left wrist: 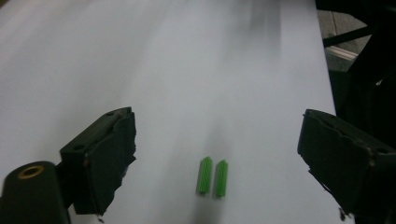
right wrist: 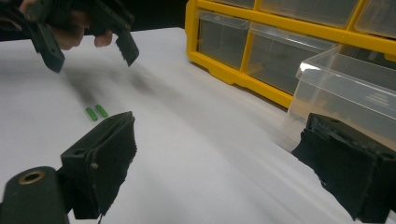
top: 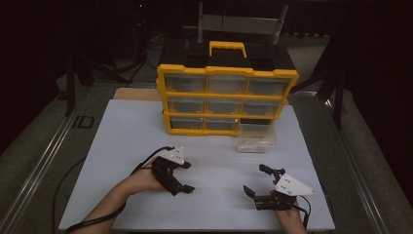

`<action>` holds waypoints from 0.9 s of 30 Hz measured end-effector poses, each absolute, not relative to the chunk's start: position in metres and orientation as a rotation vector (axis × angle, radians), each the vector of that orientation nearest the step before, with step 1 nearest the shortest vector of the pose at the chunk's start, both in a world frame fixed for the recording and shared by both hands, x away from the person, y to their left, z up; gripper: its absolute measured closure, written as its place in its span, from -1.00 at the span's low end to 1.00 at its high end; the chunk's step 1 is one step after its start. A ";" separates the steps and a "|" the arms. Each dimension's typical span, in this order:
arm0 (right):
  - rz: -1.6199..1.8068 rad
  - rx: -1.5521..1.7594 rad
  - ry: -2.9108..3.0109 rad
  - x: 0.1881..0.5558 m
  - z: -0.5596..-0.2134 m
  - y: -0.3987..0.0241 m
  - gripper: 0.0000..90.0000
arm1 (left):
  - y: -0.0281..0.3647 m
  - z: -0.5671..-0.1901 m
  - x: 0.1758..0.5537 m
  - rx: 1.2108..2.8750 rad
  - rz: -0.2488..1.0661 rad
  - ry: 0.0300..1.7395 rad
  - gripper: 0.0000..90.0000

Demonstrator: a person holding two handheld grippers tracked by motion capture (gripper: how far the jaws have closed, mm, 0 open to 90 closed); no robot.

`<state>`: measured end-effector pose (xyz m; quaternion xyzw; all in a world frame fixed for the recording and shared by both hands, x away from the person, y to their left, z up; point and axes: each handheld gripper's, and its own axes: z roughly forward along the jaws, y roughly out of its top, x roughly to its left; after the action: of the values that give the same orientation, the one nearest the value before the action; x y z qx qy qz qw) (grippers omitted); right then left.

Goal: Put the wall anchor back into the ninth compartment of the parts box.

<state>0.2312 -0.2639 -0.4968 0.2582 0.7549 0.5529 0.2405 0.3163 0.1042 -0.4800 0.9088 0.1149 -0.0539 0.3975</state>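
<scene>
On the white desk (top: 126, 146), two green plugs (left wrist: 212, 176) are framed side by side between the left gripper's (top: 180, 178) spread jaws, lined up for pinching; the right gripper's (top: 258, 180) jaws are held wide.

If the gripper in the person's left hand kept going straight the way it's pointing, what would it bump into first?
Most likely the two small green pegs lying side by side on the white table. The left gripper points down at them with open jaws on either side. How far above them it is cannot be judged.
</scene>
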 end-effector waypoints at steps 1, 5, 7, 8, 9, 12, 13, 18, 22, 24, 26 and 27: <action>1.512 0.707 2.066 0.231 -0.497 -0.264 -0.77 | 0.105 -0.482 0.316 2.300 -0.132 0.290 -0.66; 1.512 0.704 2.066 0.232 -0.497 -0.264 -0.77 | 0.106 -0.490 0.315 2.309 -0.130 0.280 -0.53; 1.511 0.704 2.066 0.232 -0.497 -0.264 -0.77 | 0.107 -0.493 0.314 2.315 -0.127 0.271 -0.39; 1.511 0.701 2.065 0.232 -0.497 -0.264 -0.77 | 0.107 -0.494 0.314 2.316 -0.126 0.268 -0.34; 1.510 0.701 2.066 0.232 -0.497 -0.264 -0.77 | 0.107 -0.496 0.314 2.318 -0.125 0.267 -0.25; 1.510 0.704 2.067 0.232 -0.497 -0.264 -0.77 | 0.108 -0.500 0.314 2.331 -0.117 0.263 -0.05; 1.510 0.704 2.068 0.232 -0.497 -0.264 -0.77 | 0.108 -0.501 0.314 2.334 -0.121 0.260 0.00; 1.510 0.704 2.069 0.232 -0.497 -0.264 -0.77 | 0.105 -0.507 0.314 2.362 -0.124 0.243 0.32; 1.508 0.705 2.070 0.232 -0.497 -0.264 -0.77 | 0.103 -0.509 0.314 2.379 -0.132 0.232 0.50; 1.507 0.704 2.070 0.232 -0.497 -0.264 -0.77 | 0.101 -0.511 0.315 2.396 -0.131 0.224 0.57; 1.507 0.704 2.069 0.231 -0.497 -0.264 -0.77 | 0.100 -0.512 0.314 2.411 -0.119 0.215 0.64; 1.507 0.705 2.069 0.232 -0.497 -0.264 -0.77 | 0.100 -0.513 0.314 2.416 -0.117 0.214 0.65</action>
<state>0.2315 -0.2638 -0.4974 0.2578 0.7564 0.5508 0.2409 0.3143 0.1001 -0.5127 0.9323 0.0825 -0.0453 0.3494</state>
